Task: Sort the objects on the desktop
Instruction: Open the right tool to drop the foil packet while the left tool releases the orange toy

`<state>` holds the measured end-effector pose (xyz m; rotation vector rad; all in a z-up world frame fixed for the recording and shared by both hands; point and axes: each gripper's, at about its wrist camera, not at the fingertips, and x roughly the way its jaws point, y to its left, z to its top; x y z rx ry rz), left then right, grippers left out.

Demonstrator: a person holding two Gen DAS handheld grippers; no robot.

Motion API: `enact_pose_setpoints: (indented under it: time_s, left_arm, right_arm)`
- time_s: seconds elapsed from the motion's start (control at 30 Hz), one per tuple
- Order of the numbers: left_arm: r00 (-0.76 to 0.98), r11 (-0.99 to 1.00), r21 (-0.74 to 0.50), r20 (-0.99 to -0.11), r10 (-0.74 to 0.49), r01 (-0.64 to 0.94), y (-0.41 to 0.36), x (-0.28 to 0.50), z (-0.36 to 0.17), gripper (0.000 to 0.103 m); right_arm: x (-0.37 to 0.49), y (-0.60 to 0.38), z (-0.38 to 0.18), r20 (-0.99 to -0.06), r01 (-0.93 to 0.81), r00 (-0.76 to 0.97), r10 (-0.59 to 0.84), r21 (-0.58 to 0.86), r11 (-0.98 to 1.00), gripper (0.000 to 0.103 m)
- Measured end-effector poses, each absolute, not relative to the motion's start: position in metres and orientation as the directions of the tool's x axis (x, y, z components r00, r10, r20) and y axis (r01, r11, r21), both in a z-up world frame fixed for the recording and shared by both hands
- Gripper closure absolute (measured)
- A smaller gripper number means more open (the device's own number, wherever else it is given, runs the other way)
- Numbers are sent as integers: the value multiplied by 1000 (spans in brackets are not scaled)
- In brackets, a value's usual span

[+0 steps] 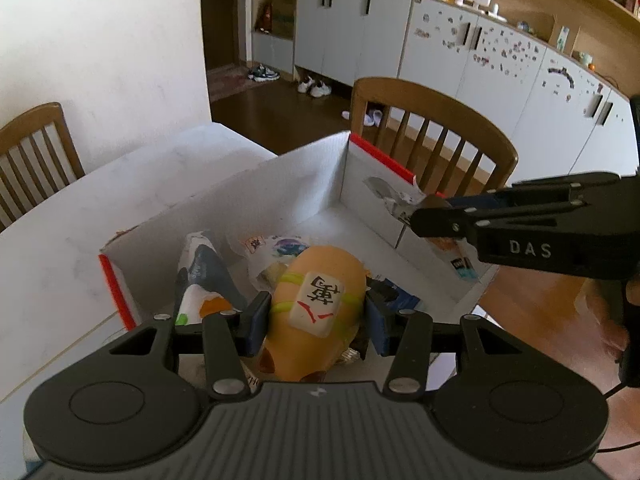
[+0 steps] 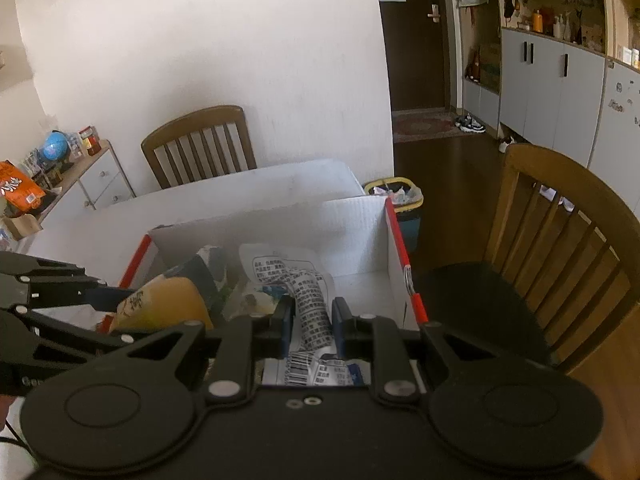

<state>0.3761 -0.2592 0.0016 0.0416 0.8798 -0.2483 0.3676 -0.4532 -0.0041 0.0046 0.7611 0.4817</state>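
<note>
A white cardboard box [image 1: 304, 172] with red edges stands on the white table [image 1: 120, 200]. My left gripper [image 1: 318, 314] is shut on an orange plush toy [image 1: 316, 256] with a white tile tied on by a yellow band, held over the near end of the box. My right gripper [image 2: 313, 312] is shut on a white snack packet [image 2: 280, 268] printed with black text, hanging above the box [image 2: 348, 232]. In the left wrist view the right gripper [image 1: 416, 216] comes in from the right with the packet's silver edge [image 1: 384, 196] in it. The toy [image 2: 168, 304] and left gripper [image 2: 108, 296] show at left.
Several packets lie in the box, among them a blue-and-white one [image 1: 204, 276]. Wooden chairs stand at the table's far side [image 2: 200, 140] and right side [image 2: 560, 240]. A yellow-rimmed bin [image 2: 396, 196] sits on the floor beyond the box. A low dresser [image 2: 92, 176] holds clutter.
</note>
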Motion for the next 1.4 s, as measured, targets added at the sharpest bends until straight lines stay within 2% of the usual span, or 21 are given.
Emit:
enact_pose_setpoints:
  time_s: [0.9,1.4]
  left_arm:
    - [498,951,-16,-850,-175,307,-277,431,-46,55]
    - [447,950,-37,-876,-180,310,-277,438,-60,55]
  right_arm:
    - [423,-432,-53,-766,-414,534,359,133,900,83]
    - [427,-427,-65,-801,-407,496,336,127,904,83]
